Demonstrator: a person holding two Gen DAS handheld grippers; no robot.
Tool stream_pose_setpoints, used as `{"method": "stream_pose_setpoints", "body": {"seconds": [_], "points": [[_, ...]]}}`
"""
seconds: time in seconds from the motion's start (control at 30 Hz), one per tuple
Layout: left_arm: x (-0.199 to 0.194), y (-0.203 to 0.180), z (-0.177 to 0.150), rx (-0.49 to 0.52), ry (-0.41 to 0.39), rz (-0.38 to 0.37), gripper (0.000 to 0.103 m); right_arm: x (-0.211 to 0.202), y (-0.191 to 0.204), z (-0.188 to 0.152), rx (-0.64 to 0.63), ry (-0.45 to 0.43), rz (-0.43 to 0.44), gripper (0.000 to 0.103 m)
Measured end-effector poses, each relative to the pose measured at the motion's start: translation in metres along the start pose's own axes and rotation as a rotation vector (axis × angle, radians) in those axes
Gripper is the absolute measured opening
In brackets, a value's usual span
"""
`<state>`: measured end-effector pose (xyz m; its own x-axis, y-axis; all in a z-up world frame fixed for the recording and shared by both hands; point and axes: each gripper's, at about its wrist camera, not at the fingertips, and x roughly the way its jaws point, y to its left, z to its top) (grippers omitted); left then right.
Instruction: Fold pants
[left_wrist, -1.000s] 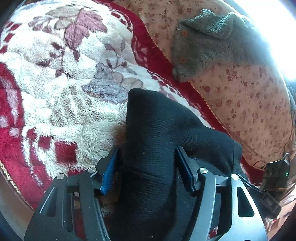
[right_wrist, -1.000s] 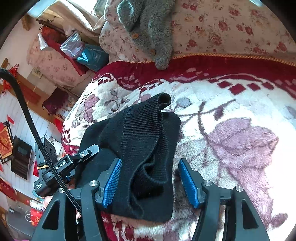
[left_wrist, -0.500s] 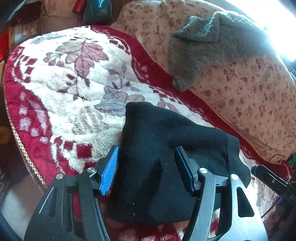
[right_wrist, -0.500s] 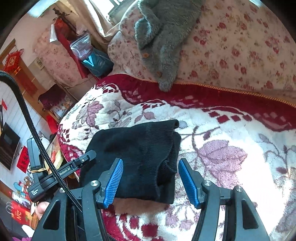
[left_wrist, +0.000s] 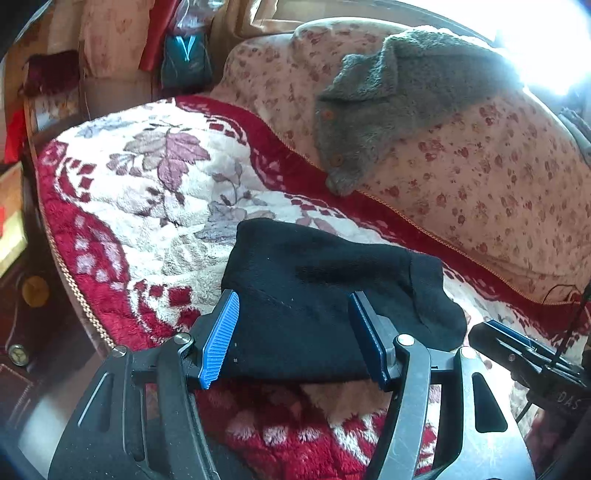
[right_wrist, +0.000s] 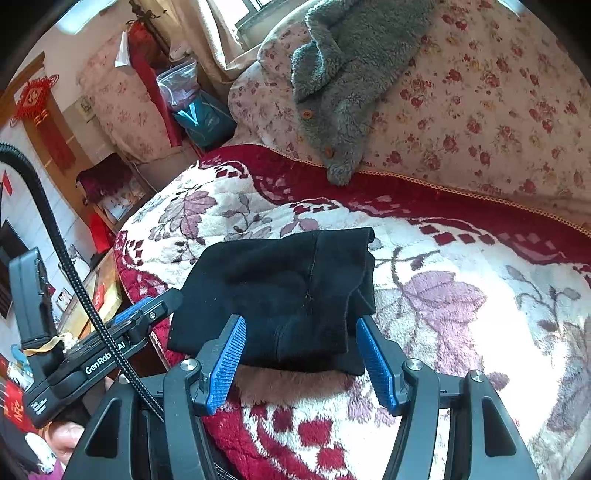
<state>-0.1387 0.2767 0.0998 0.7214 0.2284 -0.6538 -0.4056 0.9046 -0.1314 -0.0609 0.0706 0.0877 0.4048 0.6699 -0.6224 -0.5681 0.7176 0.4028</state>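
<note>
The left gripper (left_wrist: 293, 334) has its blue pads spread apart, and nothing is pinched between them. The right gripper (right_wrist: 299, 356) is spread apart too and holds nothing. Both hang in the air above the near edge of the bed and point down at a slant.

Just in front of both grippers lie the black pants (right_wrist: 280, 291). They are folded into a small, thick bundle. The bundle rests on the fluffy red and white blanket (right_wrist: 461, 295), close to the near edge. It runs longer from side to side than from front to back. Its left part sits in front of the left gripper and its right part in front of the right one, so I think both are about as near. The fold looks nearly done or done to me.

Behind the blanket is a flowery quilt (right_wrist: 480, 110) with a gray fuzzy coat (right_wrist: 343, 85) lying on it.

The pants are very dark, so I cannot count the layers. The pads hide the near edge of the bundle. I cannot tell how neat the underside is.
</note>
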Motion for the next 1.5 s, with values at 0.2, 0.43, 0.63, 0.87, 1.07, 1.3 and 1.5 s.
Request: {"method": "stream_pose_setpoints", "body": {"seconds": [0.2,0.43,0.63,0.87,1.07,1.3,1.5], "points": [[-0.016,-0.005,-0.008,-0.001,-0.012,0.024,0.062,-0.009,0.006,-0.007,-0.032,-0.010,-0.013,0.060],[-0.035,-0.012,-0.018,0.031,-0.023,0.069,0.062,-0.022,0.015,-0.013,-0.050,-0.036,-0.005,0.060],[-0.046,-0.014,-0.020,0.034,-0.035,0.080,0.062,-0.030,0.025,-0.017,-0.084,-0.044,-0.003,0.060],[-0.053,-0.013,-0.021,0.025,-0.041,0.084,0.062,-0.036,0.032,-0.018,-0.088,-0.053,0.004,0.060],[-0.054,-0.011,-0.021,0.021,-0.043,0.089,0.062,-0.032,0.037,-0.020,-0.098,-0.042,0.007,0.060],[-0.054,-0.007,-0.022,0.015,-0.043,0.091,0.062,-0.026,0.040,-0.021,-0.109,-0.031,0.012,0.060],[-0.050,-0.007,-0.023,0.011,-0.033,0.092,0.062,-0.022,0.040,-0.022,-0.106,-0.021,0.014,0.060]]}}
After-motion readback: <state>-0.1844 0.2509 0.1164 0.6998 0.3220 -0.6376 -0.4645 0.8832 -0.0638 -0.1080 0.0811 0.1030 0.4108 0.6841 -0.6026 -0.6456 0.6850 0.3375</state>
